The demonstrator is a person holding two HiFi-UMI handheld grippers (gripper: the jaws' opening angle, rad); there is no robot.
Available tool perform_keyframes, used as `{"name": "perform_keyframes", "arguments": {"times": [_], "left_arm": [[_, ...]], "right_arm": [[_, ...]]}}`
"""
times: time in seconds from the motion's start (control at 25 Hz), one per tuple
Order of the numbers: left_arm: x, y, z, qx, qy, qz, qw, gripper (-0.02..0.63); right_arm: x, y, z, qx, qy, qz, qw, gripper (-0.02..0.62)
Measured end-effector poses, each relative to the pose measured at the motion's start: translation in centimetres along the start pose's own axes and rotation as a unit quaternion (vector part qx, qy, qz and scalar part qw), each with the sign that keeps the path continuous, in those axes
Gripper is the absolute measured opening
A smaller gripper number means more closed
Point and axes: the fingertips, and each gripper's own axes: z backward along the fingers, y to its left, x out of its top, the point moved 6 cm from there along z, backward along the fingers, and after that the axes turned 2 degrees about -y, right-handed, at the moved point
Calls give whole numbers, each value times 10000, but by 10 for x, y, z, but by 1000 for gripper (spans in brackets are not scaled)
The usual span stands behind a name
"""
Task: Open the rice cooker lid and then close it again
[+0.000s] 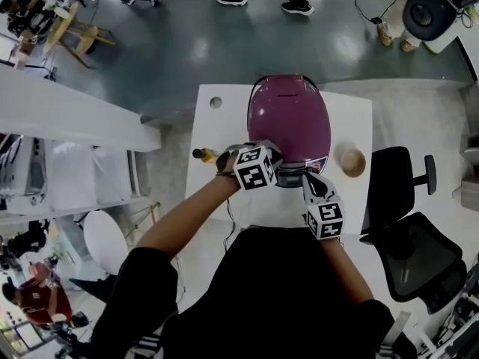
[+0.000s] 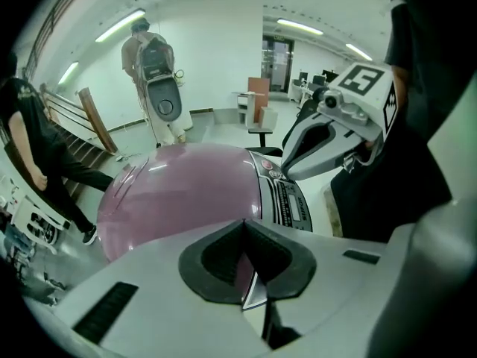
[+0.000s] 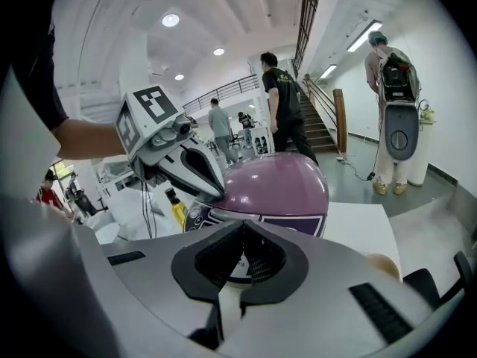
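Purple and glossy, the rice cooker (image 1: 288,122) sits mid-table in the head view, its lid down. The left gripper (image 1: 275,163) is at the cooker's 7 o'clock, the right gripper (image 1: 308,178) at its 6 o'clock, both at the front edge. On the table (image 1: 217,133) a cup (image 1: 352,161) stands at the cooker's 3 o'clock and a yellow bottle (image 1: 204,155) at its 9 o'clock, each apart from it. A black chair (image 1: 408,223) is off the table at 4 o'clock. None of these seems to block a lid that swings up toward 12 o'clock.

From the left gripper view, that gripper's jaws are pressed together with nothing between them. The lid dome fills 11 o'clock and the control panel (image 2: 287,200) lies at 1 o'clock, under the right gripper's tip.

From the right gripper view, its jaws are likewise closed and empty, with the left gripper's tip on the lid at 10 o'clock.

The latch at the front is probably the target. Push it squarely with one closed tip, and lift the other gripper off the lid so it can rise.
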Motion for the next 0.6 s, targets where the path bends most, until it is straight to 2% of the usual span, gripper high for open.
{"name": "perform_keyframes", "arguments": {"times": [0.12,0.24,0.4,0.44,0.52,0.6], "left_arm": [[-1,2,-1,-6,-135,-41,9999,5],[-4,4,0,-70,-318,152,9994,5],[-5,-2,-1,84,-422,-362,9984,5],[-6,-4,2,90,-562,-348,9978,5],[-9,-10,12,187,-985,-12,9950,5],[-13,-16,29,420,-1432,339,9882,5]], "right_arm": [[6,3,7,-55,-49,224,9997,0],[12,8,16,-51,-142,372,9992,0],[16,13,29,-128,-275,438,9986,0],[16,16,32,-142,-296,437,9985,0],[15,21,39,-141,-332,434,9984,0],[15,28,44,-116,-395,440,9982,0]]}}
